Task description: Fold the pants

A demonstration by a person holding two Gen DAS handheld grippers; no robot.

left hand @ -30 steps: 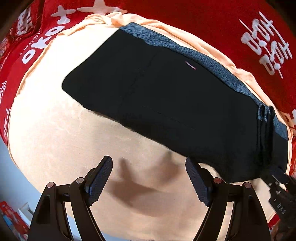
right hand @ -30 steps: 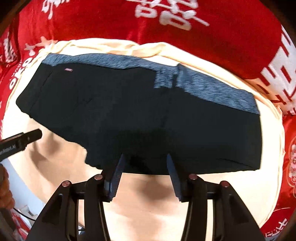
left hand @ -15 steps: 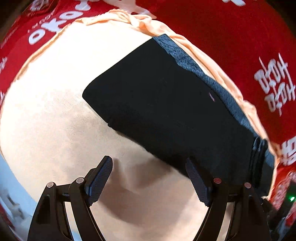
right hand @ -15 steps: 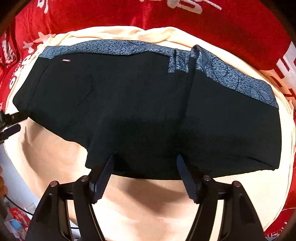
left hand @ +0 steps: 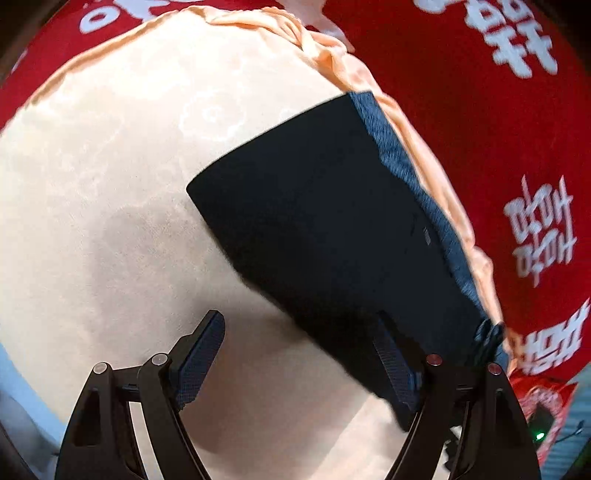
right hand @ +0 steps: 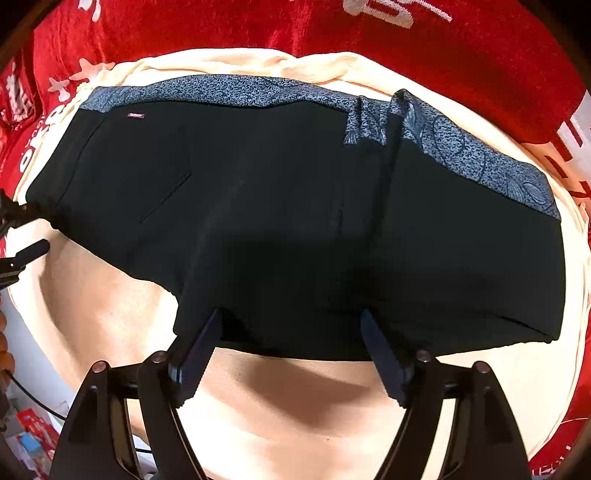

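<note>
Black pants (right hand: 295, 203) with a blue patterned waistband (right hand: 240, 90) lie folded flat on a cream cloth (right hand: 295, 406). My right gripper (right hand: 291, 315) points straight down over their near edge. Its jaws are opening, and the hem lies beneath and between the fingers with no pad pressing on it. In the left wrist view the pants (left hand: 332, 221) fill the right side. My left gripper (left hand: 297, 321) is open above the cream cloth (left hand: 110, 184), its right finger (left hand: 391, 354) over the pants' edge. Fingers (right hand: 31, 250) of the left gripper show at the pants' left end in the right wrist view.
A red cloth with white lettering (left hand: 480, 110) surrounds the cream cloth, and it also runs along the far side (right hand: 258, 26). Packets and a cable (right hand: 33, 424) lie off the lower left edge. A person's hand (right hand: 3, 347) shows at the left border.
The right gripper's jaws have spread wide and it has sunk closer to the pants' near edge. The left gripper has swung and rolled, so the pants now sit at its right.
</note>
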